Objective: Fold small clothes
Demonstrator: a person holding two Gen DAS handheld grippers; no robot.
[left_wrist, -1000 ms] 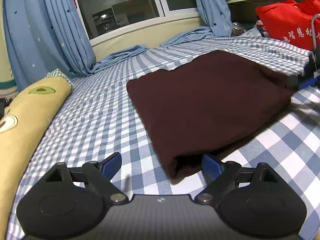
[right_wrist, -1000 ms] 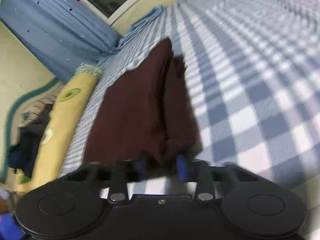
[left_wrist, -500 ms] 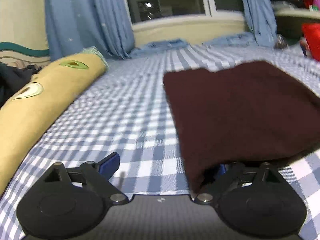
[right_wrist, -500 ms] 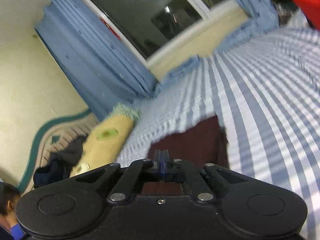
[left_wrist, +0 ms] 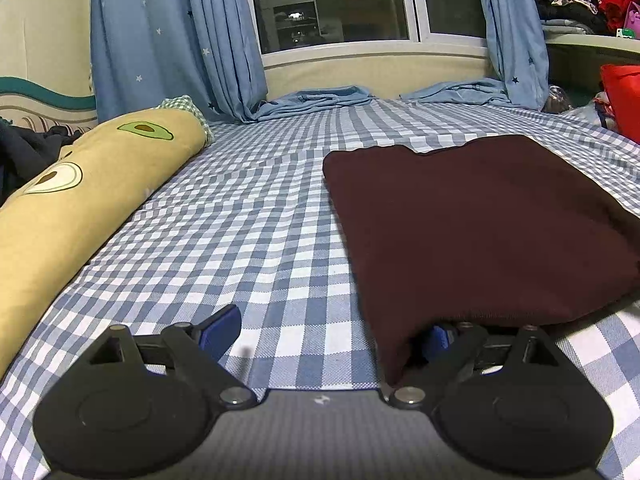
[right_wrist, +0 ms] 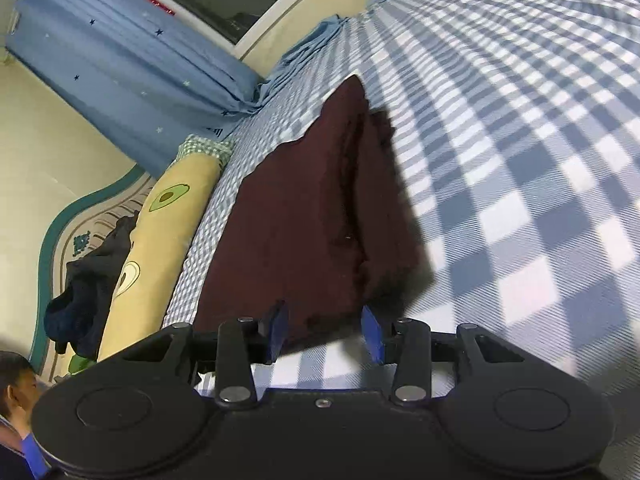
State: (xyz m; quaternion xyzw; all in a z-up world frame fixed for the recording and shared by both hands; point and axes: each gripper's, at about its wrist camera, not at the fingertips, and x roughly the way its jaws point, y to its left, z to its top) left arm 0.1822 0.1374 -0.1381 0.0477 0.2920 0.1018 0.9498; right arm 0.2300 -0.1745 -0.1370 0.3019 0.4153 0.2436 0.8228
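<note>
Tongs first: your left gripper (left_wrist: 328, 332) is spread wide with its right finger tucked under the near edge of the folded maroon garment (left_wrist: 476, 224), nothing pinched. Your right gripper (right_wrist: 325, 330) has just been opening, jaws partway apart at the garment's near end, pads not pressing it. Garment's lying flat on the checked bedsheet (left_wrist: 248, 240), with the avocado bolster (left_wrist: 76, 204) well off to the left.

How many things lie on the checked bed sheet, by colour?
Dark maroon: 1, the folded garment
Yellow: 1, the avocado-print bolster
Dark navy: 1, a crumpled piece of clothing beside the bolster
Red: 1, a bag at the far edge
Total: 4
</note>
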